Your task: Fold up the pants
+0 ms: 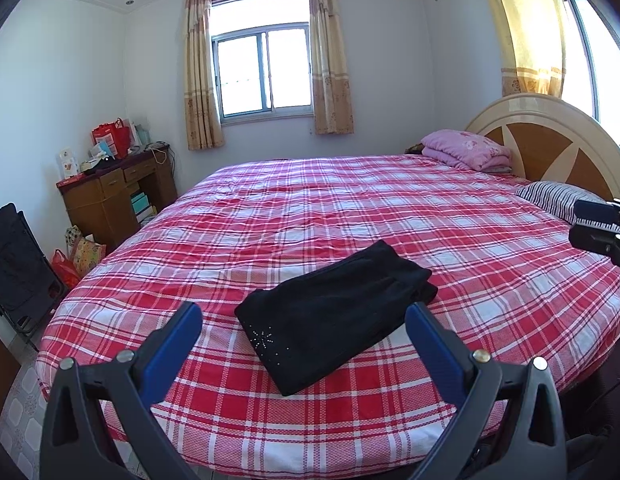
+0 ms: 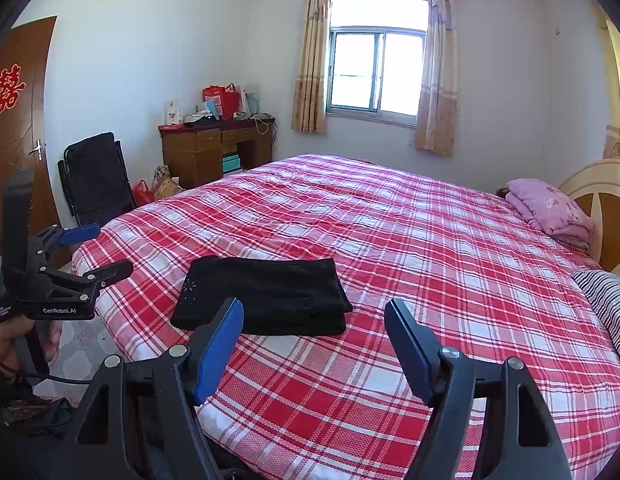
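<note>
Black pants (image 1: 335, 312) lie folded on the bed (image 1: 449, 240), just ahead of both grippers; left gripper (image 1: 304, 330) & right gripper (image 2: 313, 340) fingers wide apart, holding nothing.

Black pants (image 1: 333, 312) lie on a red-and-white plaid bed (image 1: 349, 208) with a pink quilt (image 1: 465, 148) and striped pillow (image 1: 549, 196).

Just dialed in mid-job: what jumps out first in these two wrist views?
The red-and-white plaid bed cover fills both views. On its near part lies the black pants, folded into a compact rectangle with a small sparkly motif at one corner, touched by neither tool. The left hand-held gripper and right hand-held gripper both hang open above the near edge, and a folded pink quilt sits by the headboard.
</note>
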Demonstrator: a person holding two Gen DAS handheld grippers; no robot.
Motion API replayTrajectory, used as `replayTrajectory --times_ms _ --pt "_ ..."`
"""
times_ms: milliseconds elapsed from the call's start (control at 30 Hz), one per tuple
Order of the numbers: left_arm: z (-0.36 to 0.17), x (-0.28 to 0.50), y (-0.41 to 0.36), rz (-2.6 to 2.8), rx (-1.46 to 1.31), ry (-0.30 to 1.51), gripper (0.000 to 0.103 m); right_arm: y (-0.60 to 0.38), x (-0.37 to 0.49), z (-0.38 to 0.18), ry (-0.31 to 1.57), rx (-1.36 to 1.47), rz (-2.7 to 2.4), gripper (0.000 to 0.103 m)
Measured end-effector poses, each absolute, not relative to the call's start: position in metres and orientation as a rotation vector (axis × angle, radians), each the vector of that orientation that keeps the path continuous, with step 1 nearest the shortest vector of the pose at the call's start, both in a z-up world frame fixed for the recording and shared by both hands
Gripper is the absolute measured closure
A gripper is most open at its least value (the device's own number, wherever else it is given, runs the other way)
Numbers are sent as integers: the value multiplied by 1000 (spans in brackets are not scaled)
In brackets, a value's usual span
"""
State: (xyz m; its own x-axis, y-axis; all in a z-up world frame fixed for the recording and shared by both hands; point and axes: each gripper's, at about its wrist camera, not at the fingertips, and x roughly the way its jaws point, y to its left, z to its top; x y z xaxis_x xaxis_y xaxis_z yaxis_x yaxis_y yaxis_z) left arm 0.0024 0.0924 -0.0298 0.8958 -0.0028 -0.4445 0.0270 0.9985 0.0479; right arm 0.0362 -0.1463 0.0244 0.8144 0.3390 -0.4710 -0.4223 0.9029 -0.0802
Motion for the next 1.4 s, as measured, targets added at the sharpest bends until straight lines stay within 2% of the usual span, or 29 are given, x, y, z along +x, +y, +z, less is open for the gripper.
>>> replayTrajectory --times_ms 500,1400 --pt "-30 3 90 -20 64 467 0 -145 37 24 468 -186 406 29" --pt "-20 -3 90 44 94 371 0 -139 36 17 458 -221 403 29"
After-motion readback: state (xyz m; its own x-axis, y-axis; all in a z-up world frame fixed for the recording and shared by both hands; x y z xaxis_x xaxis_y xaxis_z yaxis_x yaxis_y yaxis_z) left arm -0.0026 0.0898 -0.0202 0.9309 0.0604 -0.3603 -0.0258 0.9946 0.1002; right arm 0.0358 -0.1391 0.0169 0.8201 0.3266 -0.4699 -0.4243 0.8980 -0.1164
